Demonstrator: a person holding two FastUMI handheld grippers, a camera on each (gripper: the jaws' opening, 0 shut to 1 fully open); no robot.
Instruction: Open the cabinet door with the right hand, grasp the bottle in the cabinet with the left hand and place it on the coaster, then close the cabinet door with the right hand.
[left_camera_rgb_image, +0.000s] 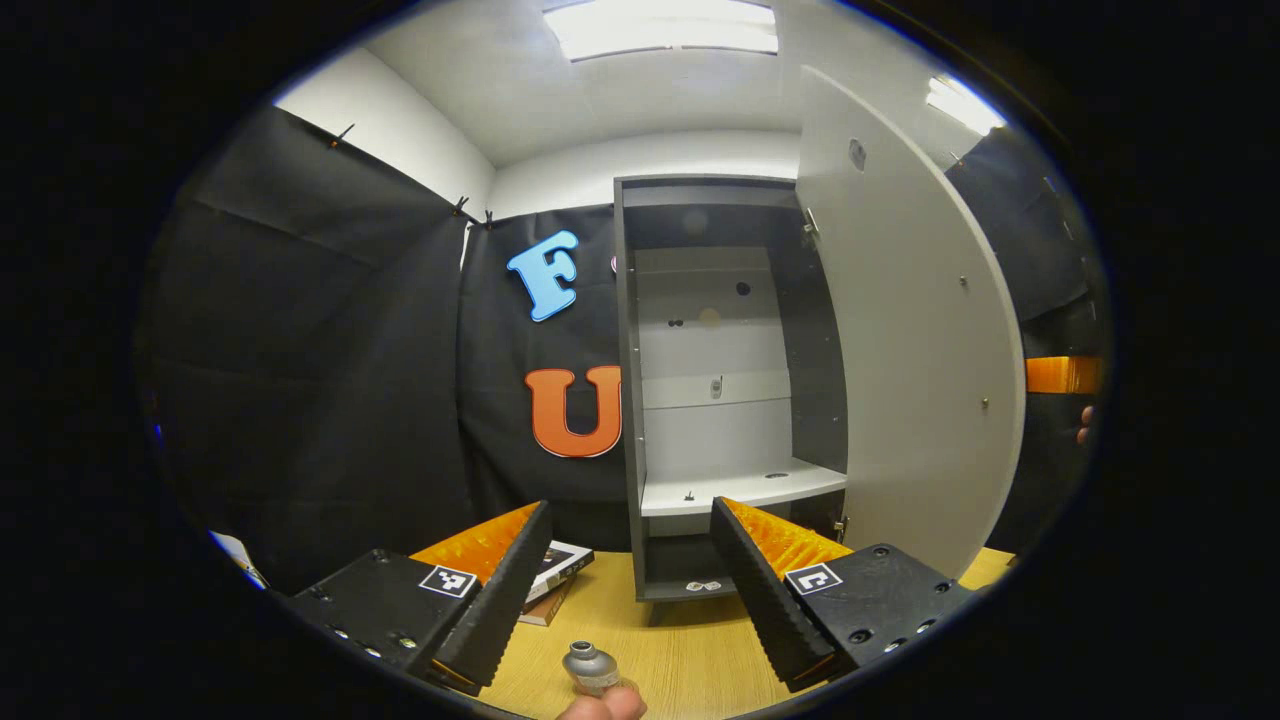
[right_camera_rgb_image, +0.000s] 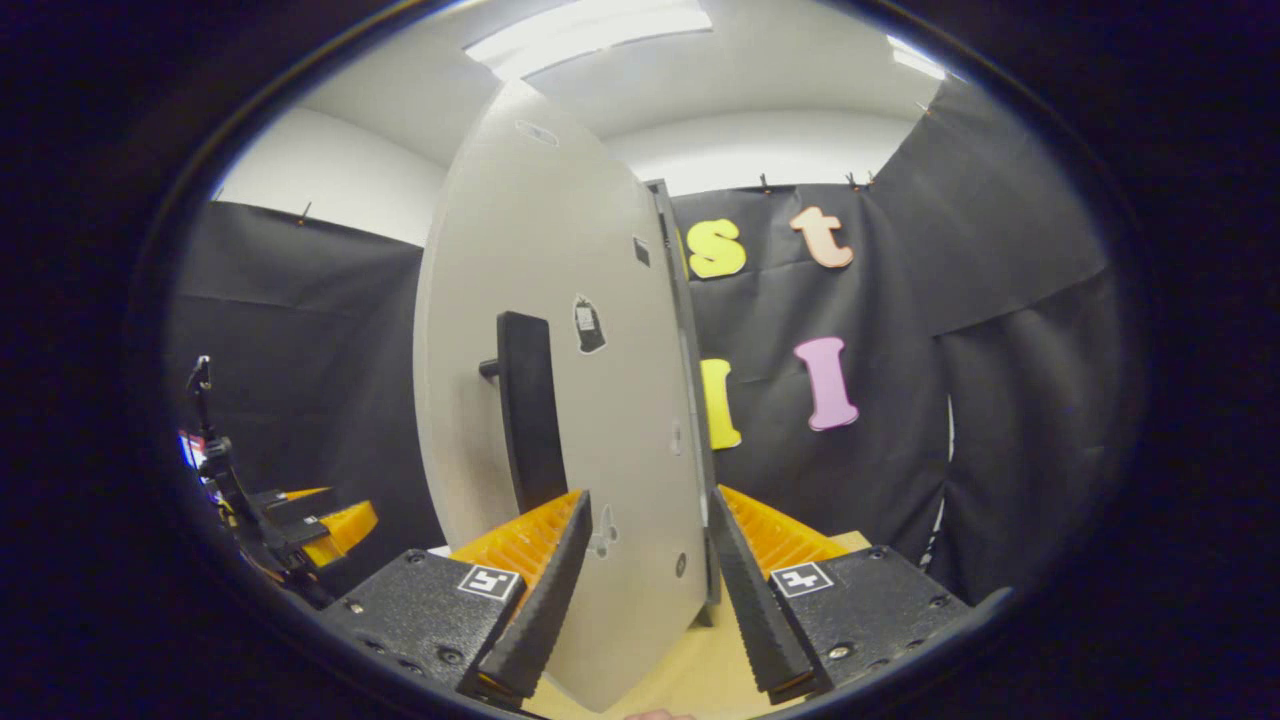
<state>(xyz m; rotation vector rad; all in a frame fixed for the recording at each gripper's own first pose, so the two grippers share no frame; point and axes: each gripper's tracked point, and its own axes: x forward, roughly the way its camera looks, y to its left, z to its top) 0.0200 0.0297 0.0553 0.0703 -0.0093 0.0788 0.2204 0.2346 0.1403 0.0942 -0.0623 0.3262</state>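
L gripper (left_camera_rgb_image: 622, 590) is hanging open, jaws wide apart, nothing between them, pointing at the cabinet (left_camera_rgb_image: 628, 400) interior. Just below the jaws, at the view's bottom edge, the bottle (left_camera_rgb_image: 590, 668) is standing on the table (left_camera_rgb_image: 700, 650); only its metal-looking cap and neck are showing, w/ a fingertip (left_camera_rgb_image: 605, 706) right under it. Can't tell if a coaster is beneath it, base is cut off. Judging by that, bottle is already out of the cabinet. Shelf (left_camera_rgb_image: 740, 487) inside is carrying no bottle.

Handling, as a guess: small bottle, prob. light and rigid, smooth cap likely slippery, glass possible so fragile. Best hold would be on the body below the neck, jaws level, not on the cap.

R gripper (right_camera_rgb_image: 645, 590) is also open, jaws straddling the free edge of the cabinet door (right_camera_rgb_image: 610, 420) w/o pressing on it; door is standing wide open, edge-on to the camera.

View diffs: left gripper view is giving the cabinet inside, the door's inner face, a book (left_camera_rgb_image: 556, 572) on the table beside the cabinet, plus the bottle. Right gripper view is giving the door's outer face w/ its dark vertical handle (right_camera_rgb_image: 527, 410), just L of the jaws and not being gripped. Door closing looks like the step left.
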